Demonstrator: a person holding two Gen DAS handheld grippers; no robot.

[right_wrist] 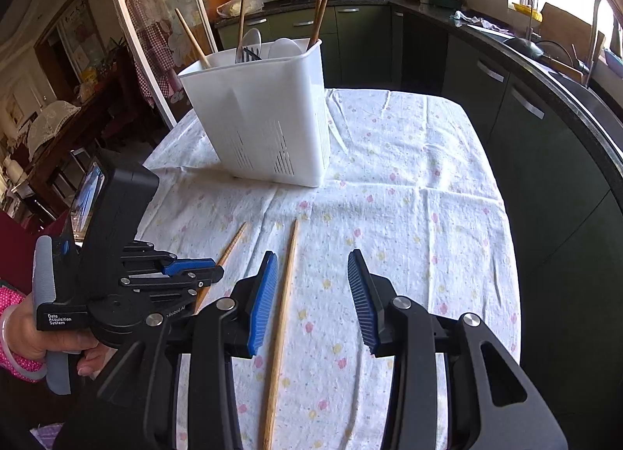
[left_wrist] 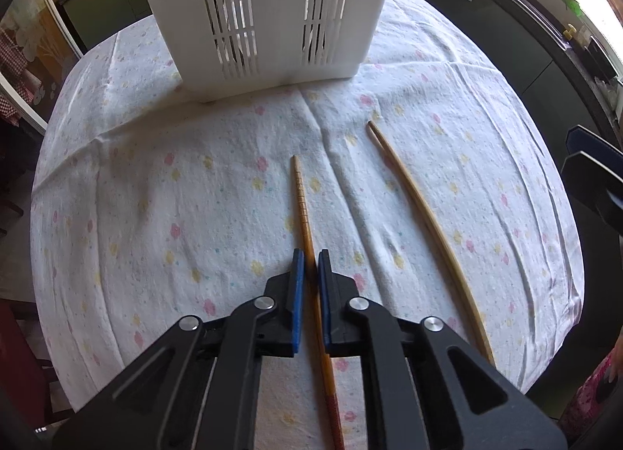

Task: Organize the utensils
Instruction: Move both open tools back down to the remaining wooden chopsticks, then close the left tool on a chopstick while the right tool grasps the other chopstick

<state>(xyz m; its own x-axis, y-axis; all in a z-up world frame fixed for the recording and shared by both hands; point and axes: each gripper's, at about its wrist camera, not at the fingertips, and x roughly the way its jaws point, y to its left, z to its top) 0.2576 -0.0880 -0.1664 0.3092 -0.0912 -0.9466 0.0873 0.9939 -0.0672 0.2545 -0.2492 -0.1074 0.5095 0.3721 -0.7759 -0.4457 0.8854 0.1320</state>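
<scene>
A white slotted utensil holder [left_wrist: 264, 18] stands on the table's far side; in the right wrist view [right_wrist: 268, 115] it holds chopsticks, a fork and spoons. My left gripper [left_wrist: 309, 259] is closed around a brown ridged chopstick [left_wrist: 301, 193] that lies on the cloth; it also shows in the right wrist view [right_wrist: 218, 271]. A pale pair of chopsticks [left_wrist: 420, 212] lies to the right. My right gripper [right_wrist: 313, 267] is open above the cloth, with the pale chopsticks [right_wrist: 284, 306] just inside its left finger.
The table carries a white flowered cloth [right_wrist: 409, 185]. Dark kitchen cabinets [right_wrist: 525, 107] and a counter with a sink run along the right. A glass door [right_wrist: 155, 21] and furniture stand at the left.
</scene>
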